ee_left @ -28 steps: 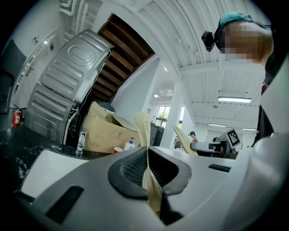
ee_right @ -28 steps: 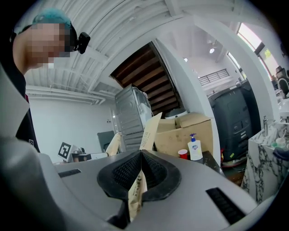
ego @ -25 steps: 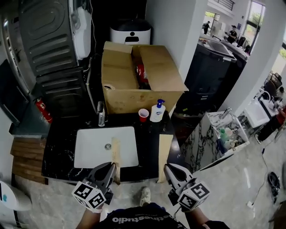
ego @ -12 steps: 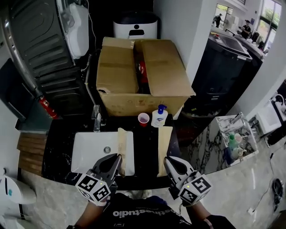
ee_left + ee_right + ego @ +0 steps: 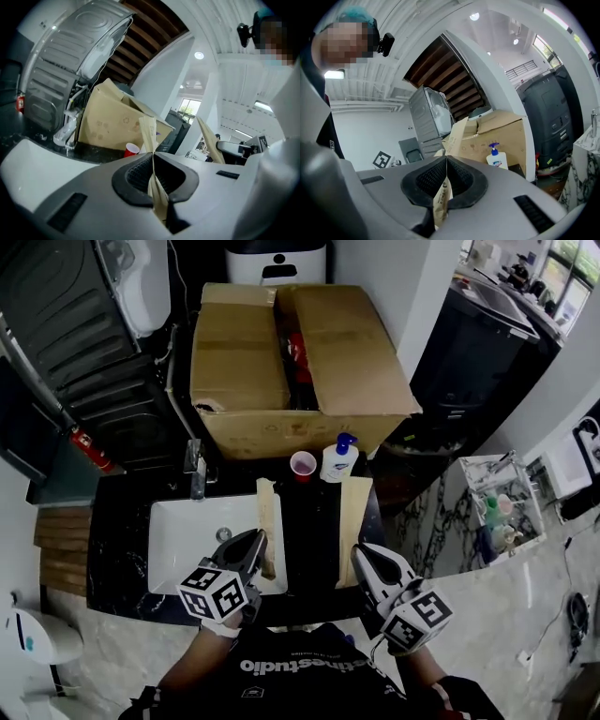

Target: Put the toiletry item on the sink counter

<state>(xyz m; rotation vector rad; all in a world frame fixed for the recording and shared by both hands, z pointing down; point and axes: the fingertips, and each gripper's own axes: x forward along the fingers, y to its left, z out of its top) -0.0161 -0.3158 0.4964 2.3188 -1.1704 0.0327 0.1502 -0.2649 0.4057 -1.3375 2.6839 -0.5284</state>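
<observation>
A white pump bottle with a blue head (image 5: 339, 461) stands on the black sink counter (image 5: 122, 549) beside a red cup (image 5: 303, 465), in front of a cardboard box (image 5: 281, 362). The bottle (image 5: 497, 157) also shows in the right gripper view. My left gripper (image 5: 258, 540) is shut on a tan paper sheet (image 5: 267, 517) over the white basin's right edge. My right gripper (image 5: 362, 554) is shut on a second tan paper sheet (image 5: 352, 517) over the counter. The paper (image 5: 149, 133) runs up from the shut jaws. Whether both sheets belong to one bag I cannot tell.
A chrome faucet (image 5: 195, 470) stands behind the white basin (image 5: 192, 545). The box holds a red item (image 5: 296, 362). A grey machine (image 5: 66, 334) and a red extinguisher (image 5: 89, 448) are at the left. A white rack with bottles (image 5: 497, 507) stands at the right.
Both grippers have moved forward with their paper sheets, from the counter's near edge to over the basin's right side and the counter. The bottle and cup have not moved.
</observation>
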